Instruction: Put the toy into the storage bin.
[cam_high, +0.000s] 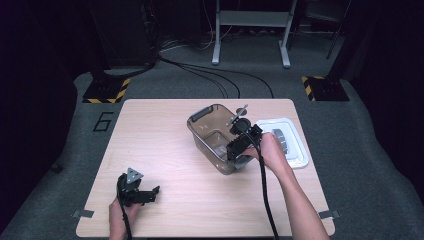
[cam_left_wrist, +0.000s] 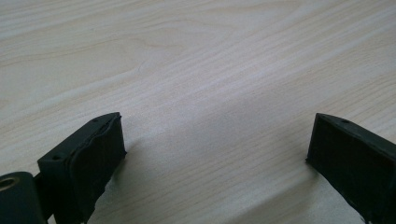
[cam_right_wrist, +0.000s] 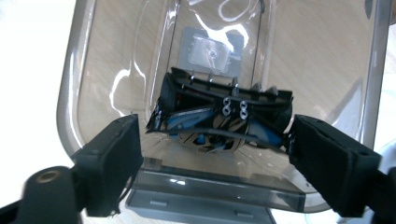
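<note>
Clear box (cam_high: 212, 131) is set at table (cam_high: 165, 150) centre, right gripper (cam_right_wrist: 212, 154) poised over its near rim, jaws spread, nothing pinched. White lid (cam_high: 290, 142) is seen at 3 o'clock, just beside the box. Left gripper (cam_high: 135, 192) is parked at 7 o'clock, well apart, jaws spread, empty.
</note>
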